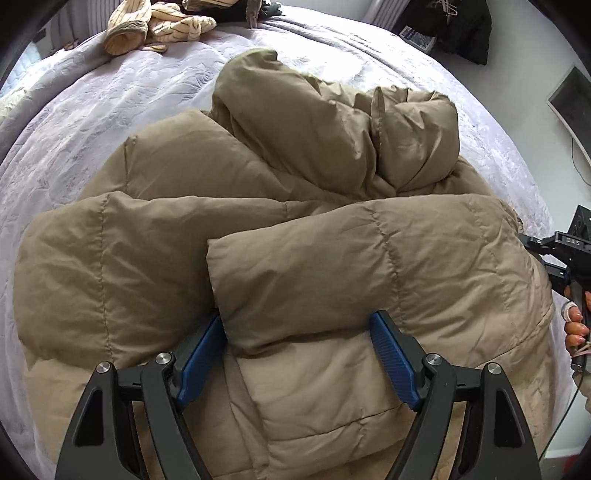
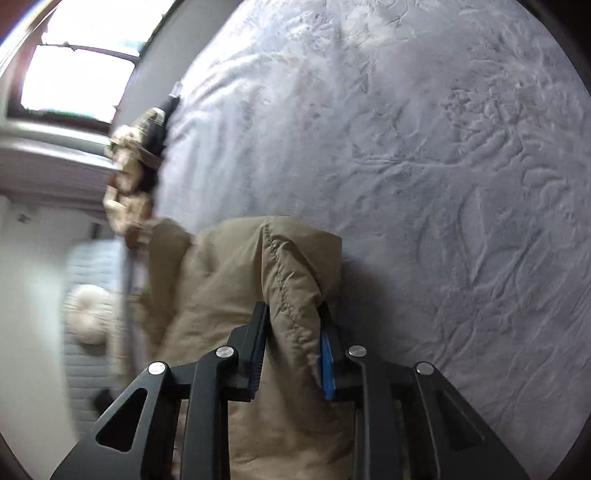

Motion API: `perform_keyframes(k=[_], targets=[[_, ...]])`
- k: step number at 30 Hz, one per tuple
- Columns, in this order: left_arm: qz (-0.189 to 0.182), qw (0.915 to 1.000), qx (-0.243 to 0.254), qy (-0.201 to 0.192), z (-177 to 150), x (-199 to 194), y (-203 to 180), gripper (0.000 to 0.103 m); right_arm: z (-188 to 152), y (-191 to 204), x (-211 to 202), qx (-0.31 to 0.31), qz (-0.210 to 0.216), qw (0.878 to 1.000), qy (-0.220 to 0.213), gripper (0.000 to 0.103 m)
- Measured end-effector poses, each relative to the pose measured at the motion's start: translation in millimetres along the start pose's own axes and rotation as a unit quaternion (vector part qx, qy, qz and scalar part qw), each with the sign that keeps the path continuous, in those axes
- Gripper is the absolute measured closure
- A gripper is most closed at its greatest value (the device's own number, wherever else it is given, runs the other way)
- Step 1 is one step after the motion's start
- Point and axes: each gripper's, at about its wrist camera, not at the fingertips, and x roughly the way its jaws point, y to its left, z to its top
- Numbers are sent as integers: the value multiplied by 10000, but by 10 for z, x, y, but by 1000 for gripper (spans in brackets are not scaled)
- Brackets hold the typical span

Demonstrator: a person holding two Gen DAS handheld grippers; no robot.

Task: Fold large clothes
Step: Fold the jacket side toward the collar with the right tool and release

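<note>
Much of the right wrist view was smeared by blur: the window, the pale clothes at the bed's edge and a round cream cushion on the floor side could be made out only roughly. In the left wrist view the right gripper showed only as a black frame cut off at the frame's edge, with the holding hand partly visible below it, so its grip could not be read from there. The near hem of the jacket was hidden beneath the left gripper's black arms.

The left gripper stood wide apart, its blue pads on either side of a puffy folded sleeve of the tan down jacket. One pad touched the sleeve's left edge; the other lay against the jacket under the sleeve's lower right side. It was not clenched on anything.

The right gripper was clenched on a stitched fold of the jacket, the fabric pinched between its two pads and bulging upward past the fingertips.

The jacket lay bunched on the lavender quilted bedspread, directly ahead of and under the left gripper, its hood or collar heaped at the far end. A striped cream garment lay well apart at the bed's far edge. A dark item hung by the wall.
</note>
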Motion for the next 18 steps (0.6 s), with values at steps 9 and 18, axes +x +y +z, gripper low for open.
perform_keyframes(k=[9, 18], targets=[[425, 9990, 25, -128, -63, -167, -15, 21, -58, 31, 132, -244, -540, 9980, -222, 69], [1304, 9911, -124, -230, -442, -480, 204, 21, -618, 344, -603, -1377, -1535, 9755, -772, 68]])
